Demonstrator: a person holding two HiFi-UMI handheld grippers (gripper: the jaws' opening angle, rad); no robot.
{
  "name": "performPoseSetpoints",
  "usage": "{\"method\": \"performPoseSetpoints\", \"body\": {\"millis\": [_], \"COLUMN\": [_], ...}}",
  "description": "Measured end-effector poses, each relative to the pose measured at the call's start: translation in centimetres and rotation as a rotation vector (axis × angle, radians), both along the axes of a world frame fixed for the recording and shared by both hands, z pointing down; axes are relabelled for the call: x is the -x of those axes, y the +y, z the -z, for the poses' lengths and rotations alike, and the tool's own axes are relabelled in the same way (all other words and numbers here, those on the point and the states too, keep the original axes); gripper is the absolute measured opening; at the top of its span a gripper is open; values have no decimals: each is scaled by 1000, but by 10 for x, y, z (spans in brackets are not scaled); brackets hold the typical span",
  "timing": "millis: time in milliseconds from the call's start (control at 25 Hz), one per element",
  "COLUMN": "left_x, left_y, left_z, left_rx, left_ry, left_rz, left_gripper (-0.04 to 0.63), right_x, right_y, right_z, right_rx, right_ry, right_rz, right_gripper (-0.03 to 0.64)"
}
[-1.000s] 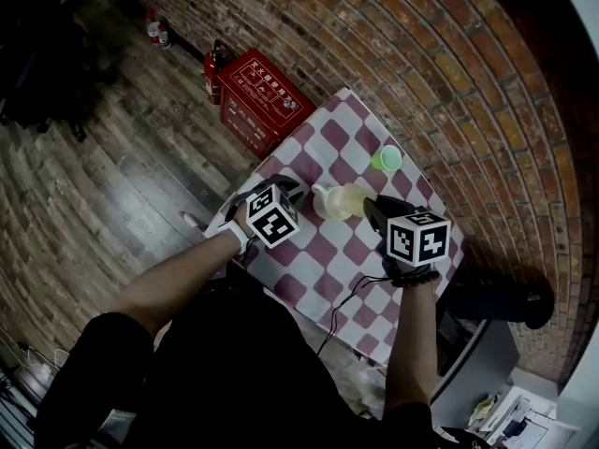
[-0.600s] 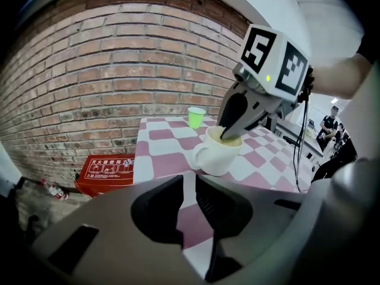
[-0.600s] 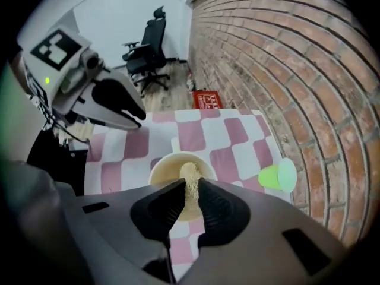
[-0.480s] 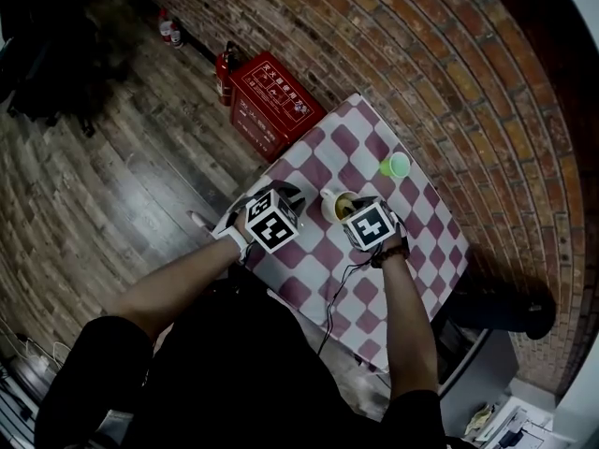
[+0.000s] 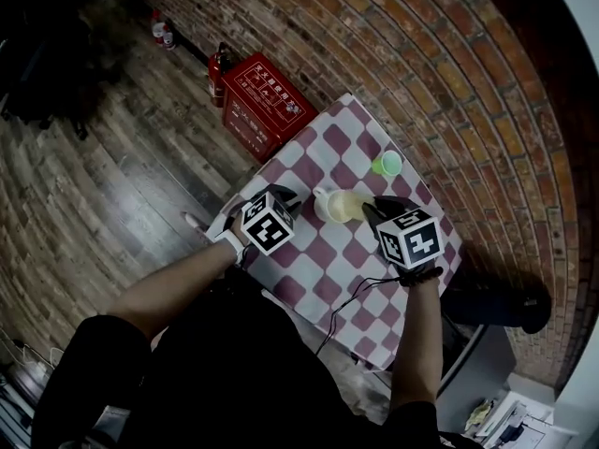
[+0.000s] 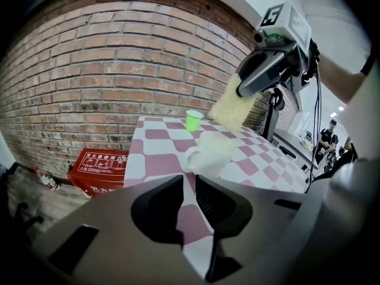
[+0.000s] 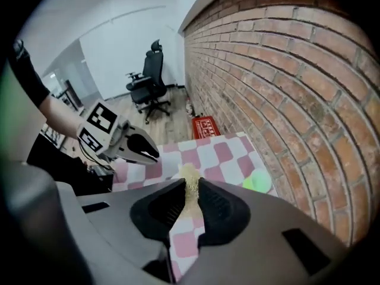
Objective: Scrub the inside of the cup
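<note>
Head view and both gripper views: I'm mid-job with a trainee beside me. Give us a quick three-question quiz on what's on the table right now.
1. True or false: the right gripper holds the sponge above the white cup.
2. How many cups stand on the checkered table? A one, B two, C three.
3. Fill in: the smaller cup is coloured ____.

Key: 1 true; 2 B; 3 green.
</note>
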State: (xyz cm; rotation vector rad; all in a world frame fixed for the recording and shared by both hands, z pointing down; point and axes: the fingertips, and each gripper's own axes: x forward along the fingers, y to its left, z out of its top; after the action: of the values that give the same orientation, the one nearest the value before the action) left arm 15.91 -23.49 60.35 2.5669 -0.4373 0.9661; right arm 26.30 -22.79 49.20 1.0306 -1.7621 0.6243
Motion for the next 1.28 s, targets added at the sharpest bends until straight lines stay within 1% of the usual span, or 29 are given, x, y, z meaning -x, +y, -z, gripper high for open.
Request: {"method": "performPoseSetpoints", "body": {"millis": [80, 200, 320, 360, 440, 520, 600, 680, 760, 840, 920, 1000, 1080, 1120, 1200, 1280], "left_x": [-1, -2, 0, 2, 5, 8, 12, 15, 17, 18, 18, 18, 17, 18, 25, 35], "left_y": [1, 10, 21, 26, 32, 35, 33, 29, 27, 28, 29, 29, 22, 17, 2, -13], "left_z": [4, 17, 35, 41, 54, 68, 79, 84, 83, 85, 91, 95, 96, 97, 101, 111], "left_rx": [12, 42, 42, 43, 47, 44, 9, -81, -177, -239, -313, -416, -500, -522, -537, -531], "left_ry": [10, 45, 81, 93, 121, 152, 167, 133, 78, 54, 42, 17, -14, -24, -32, -26], "left_rz": [11, 23, 15, 13, 14, 21, 25, 8, -29, -65, -109, -165, -200, -199, -164, -109], "left_gripper": [75, 75, 75, 75, 75, 75, 75, 75, 75, 75, 75, 75, 75, 75, 75, 75], "right_x": [-7, -3, 0, 1, 6, 10, 10, 7, 6, 8, 9, 6, 4, 5, 5, 8], "right_y": [0, 3, 4, 3, -2, -5, -4, 1, 8, 17, 29, 44, 60, 68, 83, 96], "right_z": [-21, -64, -102, -111, -117, -111, -93, -65, -31, 6, 38, 58, 66, 68, 72, 77], "right_rx": [1, 9, 53, 73, 91, 98, 83, 40, -26, -122, -246, -364, -437, -461, -509, -568], "right_ry": [73, 132, 192, 190, 143, 62, -25, -142, -298, -457, -573, -619, -628, -631, -623, -561], "right_rz": [-14, -28, -36, -45, -72, -115, -167, -241, -329, -409, -479, -531, -562, -572, -590, -591], "right_gripper": [74, 75, 75, 75, 75, 75, 75, 75, 75, 75, 75, 75, 75, 75, 75, 75]}}
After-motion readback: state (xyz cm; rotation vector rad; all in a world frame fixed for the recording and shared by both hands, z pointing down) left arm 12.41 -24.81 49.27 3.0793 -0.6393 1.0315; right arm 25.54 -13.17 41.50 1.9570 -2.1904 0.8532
